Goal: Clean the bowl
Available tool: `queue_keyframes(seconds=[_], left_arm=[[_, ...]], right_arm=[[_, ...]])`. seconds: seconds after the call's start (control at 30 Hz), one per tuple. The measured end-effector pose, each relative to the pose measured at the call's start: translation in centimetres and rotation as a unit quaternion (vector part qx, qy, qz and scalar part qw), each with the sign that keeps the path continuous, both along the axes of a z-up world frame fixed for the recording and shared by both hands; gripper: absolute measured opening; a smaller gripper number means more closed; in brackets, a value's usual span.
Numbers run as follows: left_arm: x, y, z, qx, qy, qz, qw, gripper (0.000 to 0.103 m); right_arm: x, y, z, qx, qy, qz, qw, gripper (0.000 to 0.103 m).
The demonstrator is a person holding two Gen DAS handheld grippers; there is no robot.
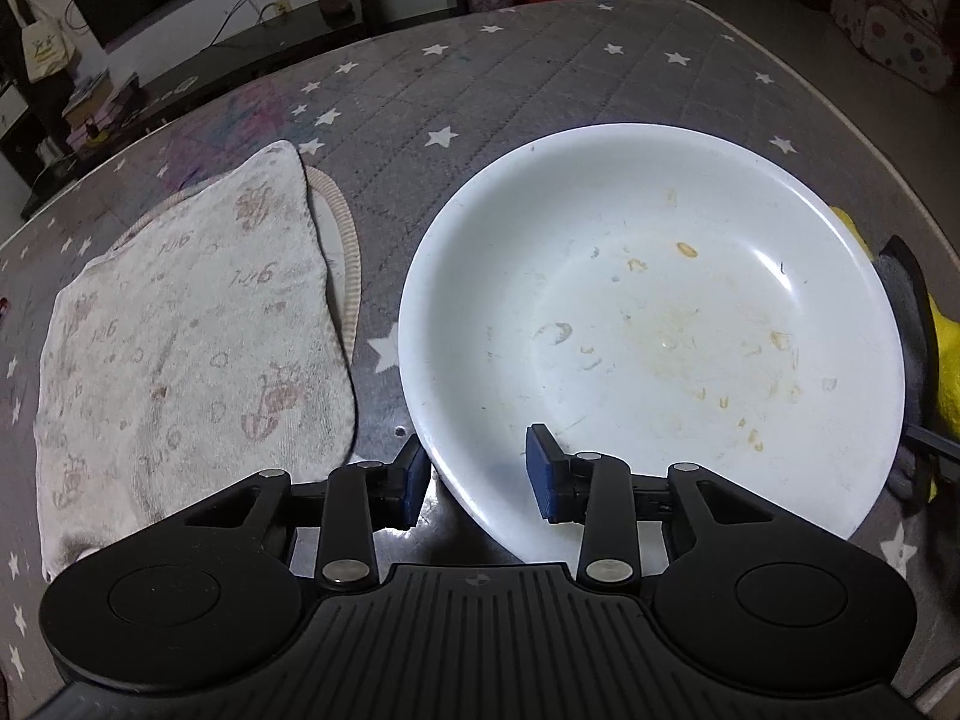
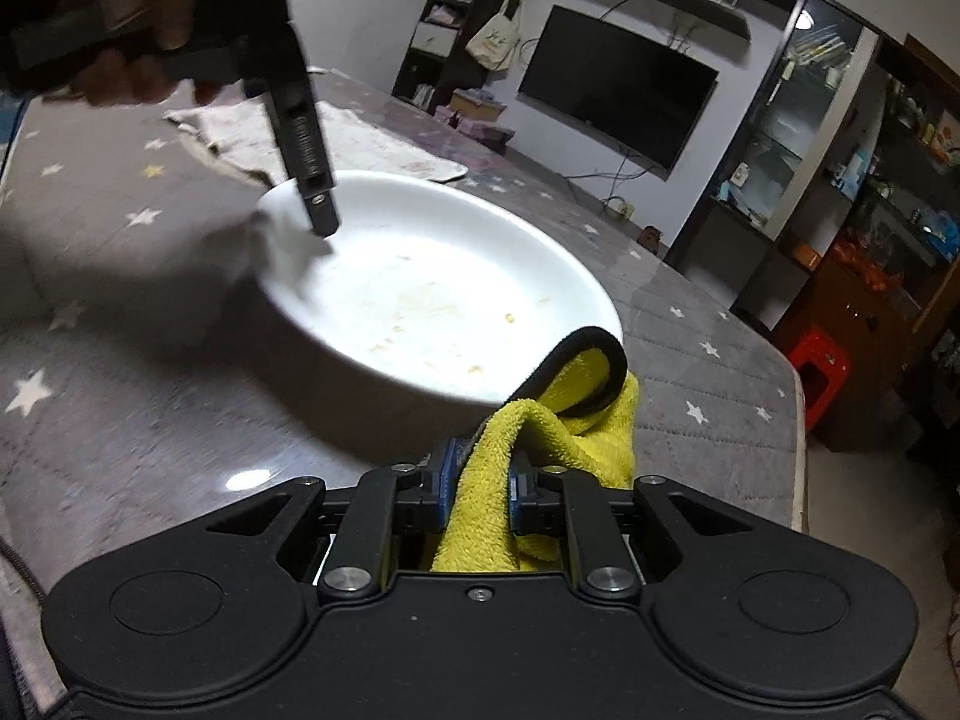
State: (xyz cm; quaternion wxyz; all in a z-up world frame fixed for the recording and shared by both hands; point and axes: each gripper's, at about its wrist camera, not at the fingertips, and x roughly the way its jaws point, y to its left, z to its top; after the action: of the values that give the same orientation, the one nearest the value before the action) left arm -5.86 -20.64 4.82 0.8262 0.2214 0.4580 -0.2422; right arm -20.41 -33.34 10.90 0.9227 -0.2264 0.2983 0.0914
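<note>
Both jaws clamped, left gripper [image 1: 478, 476] on bowl [image 1: 651, 336] rim, right gripper [image 2: 478, 489] on yellow cloth [image 2: 510, 468]

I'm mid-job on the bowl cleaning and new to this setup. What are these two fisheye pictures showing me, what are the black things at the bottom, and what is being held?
No robot arm here: a person carries a hand-held gripper in each hand, with a camera on each looking along its fingers. The black shape at the bottom of each picture is that gripper.

The left view shows the left gripper astride the near rim of the white bowl, which has yellowish food residue. A patterned towel lies beside it on the starred grey table cover.

The right view shows the right gripper shut on a yellow cloth, close to the bowl's rim, not yet wiping.
</note>
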Motion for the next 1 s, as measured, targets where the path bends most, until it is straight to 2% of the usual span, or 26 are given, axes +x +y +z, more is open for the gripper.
queue_keyframes(seconds=[0.3, 0.57, 0.77, 1.0], left_arm=[[0.1, -0.4, -0.1, 0.014, -0.012, -0.019, 0.9997, 0.039], [0.2, -0.7, -0.2, 0.024, -0.021, -0.029, 0.9991, 0.039], [-0.1, -1.0, -0.4, 0.039, -0.039, -0.042, 0.9976, 0.041], [0.0, -0.8, -0.4, 0.039, -0.040, -0.047, 0.9973, 0.041]], right_arm=[[1.4, -0.2, -0.4, 0.002, -0.003, 0.012, 1.000, 0.018], [2.6, -1.4, -0.7, 0.001, -0.007, 0.000, 1.000, 0.018], [4.2, -2.2, -0.8, -0.012, -0.005, -0.007, 1.000, 0.018], [5.2, -2.8, -1.1, -0.031, -0.005, 0.005, 0.999, 0.018]])
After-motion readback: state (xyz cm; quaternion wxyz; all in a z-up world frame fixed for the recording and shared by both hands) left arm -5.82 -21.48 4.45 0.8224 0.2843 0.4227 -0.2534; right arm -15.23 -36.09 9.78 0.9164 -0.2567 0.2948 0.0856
